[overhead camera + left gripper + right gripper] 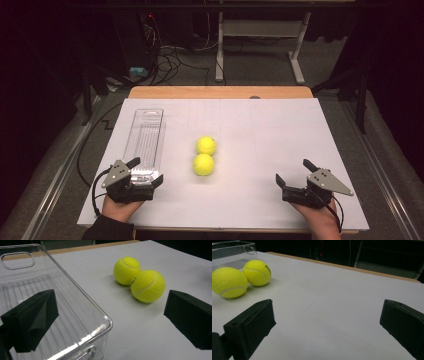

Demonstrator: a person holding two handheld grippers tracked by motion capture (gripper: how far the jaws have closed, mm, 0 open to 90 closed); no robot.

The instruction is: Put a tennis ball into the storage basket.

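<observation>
Two yellow tennis balls sit touching each other near the middle of the white table [280, 150]: the nearer ball [203, 164] and the farther ball [206, 145] just behind it. They look light, fuzzy and slightly springy, likely to roll if nudged, so a grip across the widest part of a ball seems safest. Just left of the balls lies one clear plastic tray [145, 137], long, narrow and empty, probably stiff and slippery. At the tray's near end, the left tongs [148, 173] are spread wide, one jaw over the tray's inside and one outside its corner, pinching nothing. Well to the right of the balls, the right tongs [294, 172] rest on the table, also spread wide and empty.
</observation>
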